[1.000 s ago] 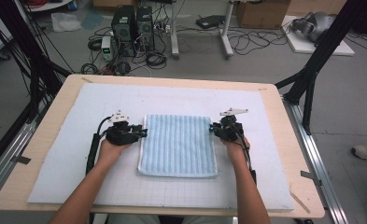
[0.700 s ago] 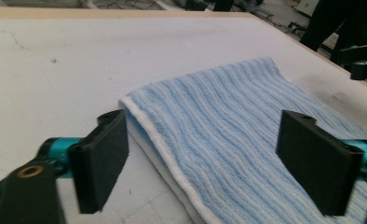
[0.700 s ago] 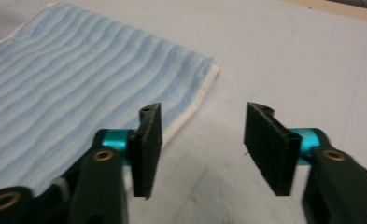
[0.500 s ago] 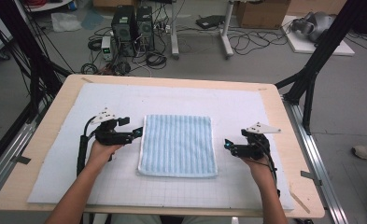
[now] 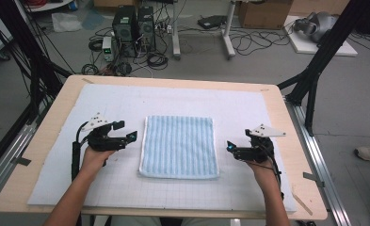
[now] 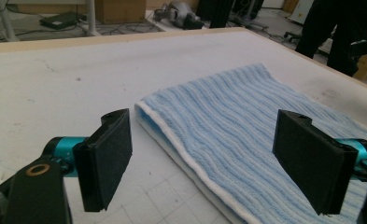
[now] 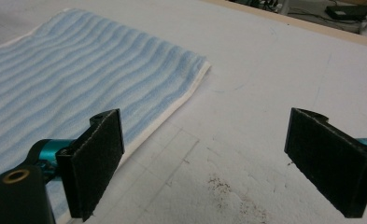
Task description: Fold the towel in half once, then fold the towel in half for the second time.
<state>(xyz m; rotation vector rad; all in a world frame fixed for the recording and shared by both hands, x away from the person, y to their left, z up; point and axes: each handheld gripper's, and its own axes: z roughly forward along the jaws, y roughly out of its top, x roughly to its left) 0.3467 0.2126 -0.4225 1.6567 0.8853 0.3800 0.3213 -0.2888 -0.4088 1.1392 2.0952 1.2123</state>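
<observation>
Blue striped towel (image 5: 179,146) lies folded flat at the middle of the white mat (image 5: 126,103). My left gripper (image 5: 132,136) and right gripper (image 5: 230,147) flank it, jaws just sprung wide, holding nothing

left gripper (image 5: 132,136) and right gripper (image 5: 229,147) let go of towel (image 5: 180,146), drawn apart sideways, jaws wide

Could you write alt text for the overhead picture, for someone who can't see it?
A folded blue striped towel lies flat in the middle of a white mat on a wooden table. A person's hands hold an open claw on either side of it: the left claw close to its edge, the right claw a little clear. Cables and computers sit on the floor beyond.
</observation>
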